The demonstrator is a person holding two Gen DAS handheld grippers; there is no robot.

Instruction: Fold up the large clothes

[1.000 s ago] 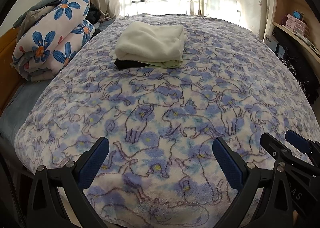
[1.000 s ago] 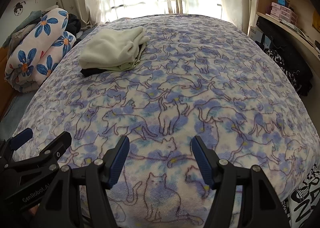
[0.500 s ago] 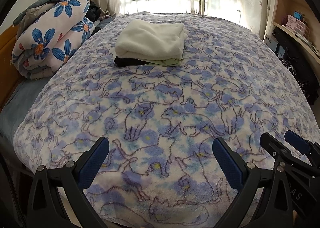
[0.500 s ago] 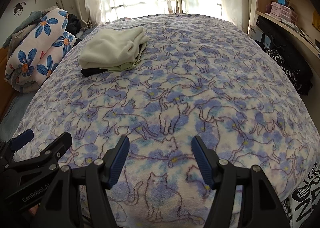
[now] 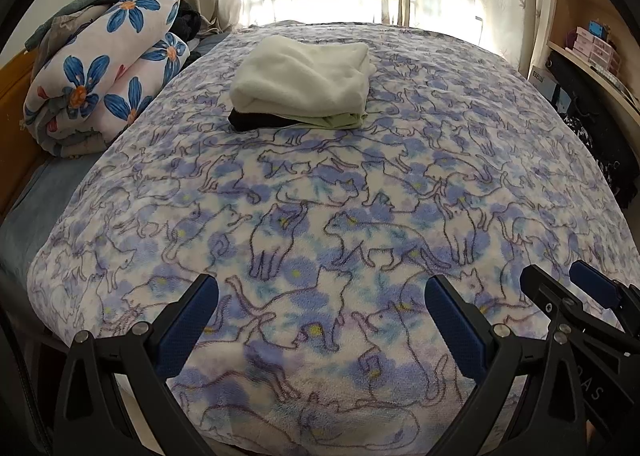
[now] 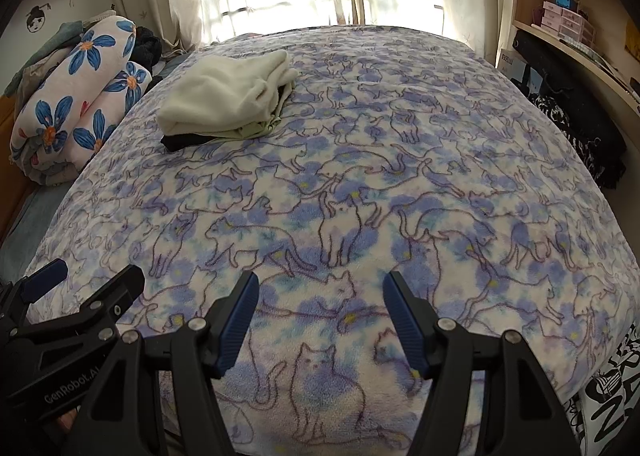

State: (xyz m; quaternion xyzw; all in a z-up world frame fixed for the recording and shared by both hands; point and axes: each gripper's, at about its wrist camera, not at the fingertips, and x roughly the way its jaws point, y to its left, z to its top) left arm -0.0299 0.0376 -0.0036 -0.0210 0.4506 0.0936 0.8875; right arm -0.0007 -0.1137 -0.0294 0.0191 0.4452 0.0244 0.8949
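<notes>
On the cat-print blanket, folded clothes lie stacked, unmoved since before; both tongs, left and right, are held spread, empty.

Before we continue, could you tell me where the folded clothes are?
The folded clothes lie on the cat-print blanket's far left part, beside the rolled floral quilt.

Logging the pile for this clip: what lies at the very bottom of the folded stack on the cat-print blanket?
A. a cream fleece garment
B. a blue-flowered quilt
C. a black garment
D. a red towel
C: in both wrist views a black garment pokes out beneath the pale green layer and the cream fleece on top.
</notes>
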